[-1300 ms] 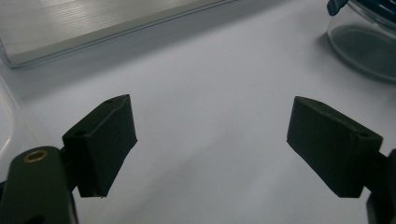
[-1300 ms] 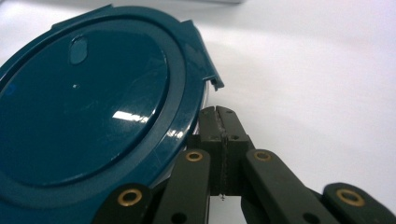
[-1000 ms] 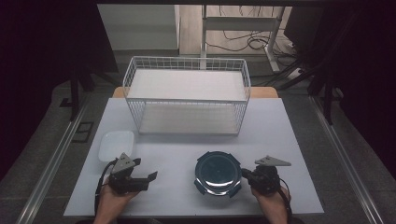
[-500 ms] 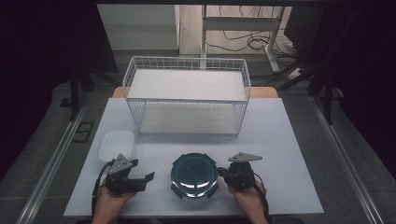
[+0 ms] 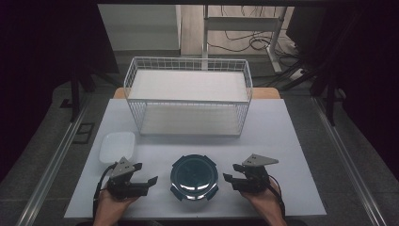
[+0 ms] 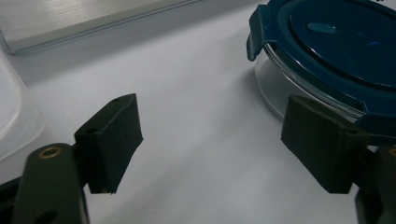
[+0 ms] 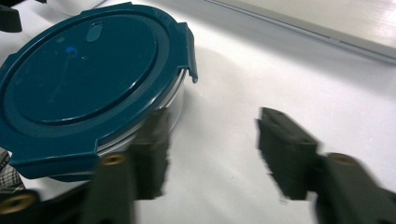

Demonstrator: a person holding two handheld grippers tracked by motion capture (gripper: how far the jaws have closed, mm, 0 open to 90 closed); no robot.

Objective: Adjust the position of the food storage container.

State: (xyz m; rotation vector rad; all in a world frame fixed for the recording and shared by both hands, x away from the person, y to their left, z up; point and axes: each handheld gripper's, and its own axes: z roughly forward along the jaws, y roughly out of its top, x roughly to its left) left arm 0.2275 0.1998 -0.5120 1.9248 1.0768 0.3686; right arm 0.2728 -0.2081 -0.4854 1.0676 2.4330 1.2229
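White table (image 5: pixel 282 136), dark room around it, cables on the floor behind.

Right gripper (image 5: pixel 229 179): jaws partly apart and just been opening, nothing between them; they stand just right of the container (image 5: pixel 194 178), not touching it. In the right gripper view the jaws are motion-blurred, with the container (image 7: pixel 84 88) to their left.

Left gripper (image 5: pixel 151 180): jaws wide, nothing between them, pointing toward the container from its left, apart from it.

Container sits upright at the table's near edge, between the two grippers. Round, so no long axis; dark blue lid (image 6: pixel 336 42) faces up, clip tabs around the rim, clear wall below. Contents cannot be made out. A small raised oval on the lid; no legible writing.

Farther out: white tray (image 5: pixel 117 146) at near left, nothing in it. White wire basket (image 5: pixel 188 101) at the table's middle rear, nothing in it.
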